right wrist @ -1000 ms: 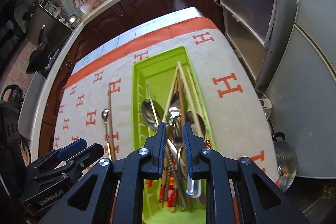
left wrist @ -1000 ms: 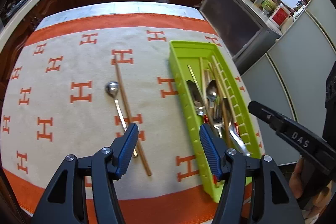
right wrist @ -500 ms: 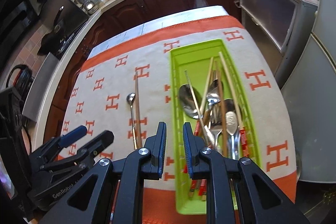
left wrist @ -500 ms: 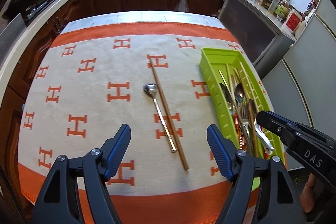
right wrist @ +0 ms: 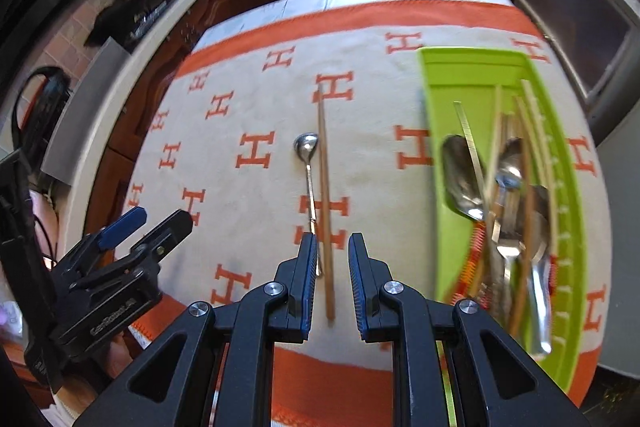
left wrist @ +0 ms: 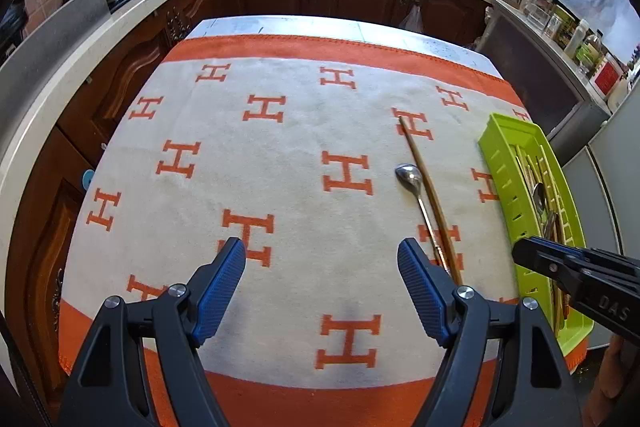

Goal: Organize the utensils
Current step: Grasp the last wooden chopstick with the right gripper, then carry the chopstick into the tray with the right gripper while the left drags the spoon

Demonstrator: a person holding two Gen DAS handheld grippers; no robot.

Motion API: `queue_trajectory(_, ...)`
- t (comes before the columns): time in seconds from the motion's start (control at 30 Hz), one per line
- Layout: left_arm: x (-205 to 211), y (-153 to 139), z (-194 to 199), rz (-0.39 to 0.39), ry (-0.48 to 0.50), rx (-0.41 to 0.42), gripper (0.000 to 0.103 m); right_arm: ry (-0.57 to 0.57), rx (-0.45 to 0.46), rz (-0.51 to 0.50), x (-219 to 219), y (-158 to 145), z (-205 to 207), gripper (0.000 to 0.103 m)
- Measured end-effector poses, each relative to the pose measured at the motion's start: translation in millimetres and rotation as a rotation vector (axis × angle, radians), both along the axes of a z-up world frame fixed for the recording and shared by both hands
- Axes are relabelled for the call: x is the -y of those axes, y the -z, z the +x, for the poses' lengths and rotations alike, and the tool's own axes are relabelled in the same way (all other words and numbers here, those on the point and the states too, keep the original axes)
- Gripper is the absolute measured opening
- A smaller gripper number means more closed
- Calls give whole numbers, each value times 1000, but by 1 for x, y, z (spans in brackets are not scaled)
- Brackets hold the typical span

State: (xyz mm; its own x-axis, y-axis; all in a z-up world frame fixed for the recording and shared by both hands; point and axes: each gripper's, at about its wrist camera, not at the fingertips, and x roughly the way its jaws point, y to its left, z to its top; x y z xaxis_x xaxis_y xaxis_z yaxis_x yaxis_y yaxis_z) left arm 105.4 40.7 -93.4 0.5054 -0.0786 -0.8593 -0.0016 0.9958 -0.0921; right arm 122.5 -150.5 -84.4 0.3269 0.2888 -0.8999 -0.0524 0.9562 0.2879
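The counter (left wrist: 280,27) is covered by a big cloth (left wrist: 280,131) with orange H shapes on it. On the right side of the cloth sits a long green tray (right wrist: 472,67), and it is full of spoons, forks and sticks all mixed up. Two things lie out on the cloth, side by side and well apart from the tray: a long wooden chopstick (right wrist: 325,195) and a small metal spoon (right wrist: 307,163). The right tool (right wrist: 333,279) hangs over the near end of the chopstick with only a small gap between its blue pads, and it holds nothing. I think it should open a bit wider first, drop straight down around the chopstick alone, and not catch the spoon handle beside it. The left tool (left wrist: 322,285) has just been opening; it is spread wide and empty over bare cloth, left of the spoon.
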Motion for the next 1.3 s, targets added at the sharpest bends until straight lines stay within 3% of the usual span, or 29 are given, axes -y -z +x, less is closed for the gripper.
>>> queue_trajectory(0.3,-15,19,11,-38,-5,-40,77,-38,-96,-96,-36,47,65,17)
queue_trajectory(0.57,-22,34,22,-61,-12,-74,77,-50,-137,-144,-50,73,93,16)
queue_trajectory(1.17,-12,42,30,-53,8,-102,77,-121,-45,-294,-66,77,94,16)
queue_trajectory(1.3,-9,41,30,-44,12,-106,77,-110,-23,-291,-63,76,90,7)
